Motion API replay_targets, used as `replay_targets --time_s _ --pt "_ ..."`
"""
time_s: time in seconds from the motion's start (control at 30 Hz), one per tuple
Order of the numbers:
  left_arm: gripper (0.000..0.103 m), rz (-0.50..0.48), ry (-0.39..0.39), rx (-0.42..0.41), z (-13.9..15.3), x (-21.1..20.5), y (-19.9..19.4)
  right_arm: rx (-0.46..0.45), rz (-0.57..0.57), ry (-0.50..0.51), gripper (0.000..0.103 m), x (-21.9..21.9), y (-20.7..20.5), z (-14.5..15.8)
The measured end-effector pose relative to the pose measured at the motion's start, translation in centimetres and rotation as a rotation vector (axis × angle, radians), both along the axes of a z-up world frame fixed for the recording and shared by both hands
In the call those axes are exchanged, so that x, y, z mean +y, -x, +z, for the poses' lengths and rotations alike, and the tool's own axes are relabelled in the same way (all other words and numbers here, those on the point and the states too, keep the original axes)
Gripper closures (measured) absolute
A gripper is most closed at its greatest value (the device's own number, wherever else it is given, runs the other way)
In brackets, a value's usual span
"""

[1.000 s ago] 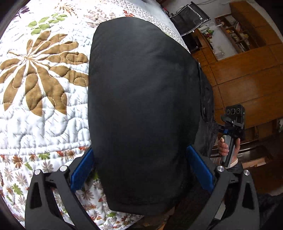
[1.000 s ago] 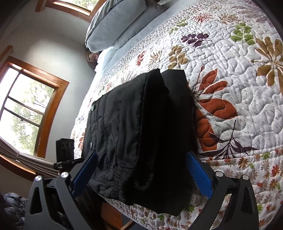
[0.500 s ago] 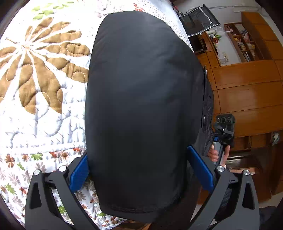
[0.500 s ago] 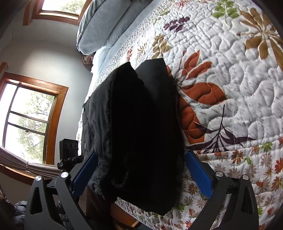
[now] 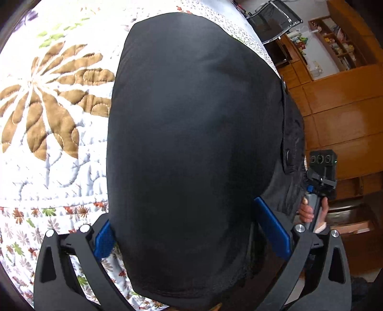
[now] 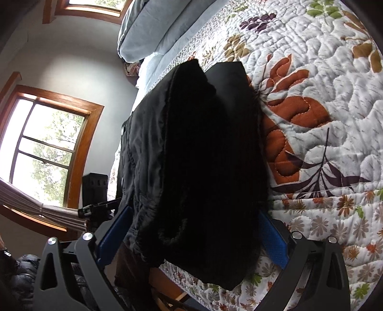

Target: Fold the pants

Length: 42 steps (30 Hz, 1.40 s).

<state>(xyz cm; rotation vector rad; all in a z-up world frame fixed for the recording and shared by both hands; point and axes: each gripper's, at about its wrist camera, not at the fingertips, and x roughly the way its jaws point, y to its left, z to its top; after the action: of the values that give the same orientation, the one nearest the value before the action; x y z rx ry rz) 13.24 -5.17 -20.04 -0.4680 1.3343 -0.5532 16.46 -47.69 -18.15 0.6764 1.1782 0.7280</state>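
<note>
The black pants [image 5: 191, 153] lie folded into a thick bundle near the edge of the quilted bed [image 5: 52, 134]. My left gripper [image 5: 191, 229] is open, its blue pads standing on either side of the bundle's near end. In the right wrist view the pants [image 6: 196, 167] show their waistband and snaps on the left. My right gripper [image 6: 191, 229] is open too, its pads straddling the bundle from the other side. The pants hang slightly over the bed's edge. The right gripper also shows in the left wrist view [image 5: 320, 181], held by a hand.
The floral quilt [image 6: 323, 119] spreads to the right, with blue pillows [image 6: 162, 26] at the head of the bed. A window [image 6: 43, 153] with a wooden frame stands to the left. Wooden cabinets [image 5: 340, 107] and a black chair [image 5: 275, 21] stand beyond the bed.
Both grippers have shifted a little around the bundle and stayed open. The pants have sagged slightly further over the bed's edge in the right wrist view.
</note>
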Motion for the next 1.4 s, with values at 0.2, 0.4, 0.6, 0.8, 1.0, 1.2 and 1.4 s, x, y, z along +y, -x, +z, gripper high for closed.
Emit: replay_targets --time_s 0.2,0.4,0.6,0.8,1.0,1.2,1.4 --pt "0.002 0.001 -0.024 -0.018 0.4 -1.1 -0.6 -0.033 0.004 0.035 0.017 0.9 0.2 0.2" --pt "0.002 -0.004 -0.044 -0.051 0.6 -1.4 -0.8 -0.091 -0.006 0.044 0.038 1.0 0.9 1.3" --pt "0.002 -0.008 -0.045 -0.079 0.5 -0.9 -1.2 -0.148 -0.008 0.044 0.049 1.2 1.1 2.2" --pt "0.002 -0.002 -0.052 -0.121 0.3 0.3 -1.9 -0.169 0.005 0.044 0.051 2.3 0.3 2.9" --pt "0.002 0.017 -0.060 -0.152 0.6 1.6 -3.2 -0.186 0.019 0.042 0.051 2.9 -0.1 3.2" --pt "0.003 0.043 -0.067 -0.168 0.8 3.3 -5.2 -0.199 0.038 0.043 0.051 4.8 -2.3 3.5" --pt "0.003 0.068 -0.080 -0.189 1.2 4.9 -7.1 -0.207 0.057 0.038 0.051 6.3 -5.0 3.5"
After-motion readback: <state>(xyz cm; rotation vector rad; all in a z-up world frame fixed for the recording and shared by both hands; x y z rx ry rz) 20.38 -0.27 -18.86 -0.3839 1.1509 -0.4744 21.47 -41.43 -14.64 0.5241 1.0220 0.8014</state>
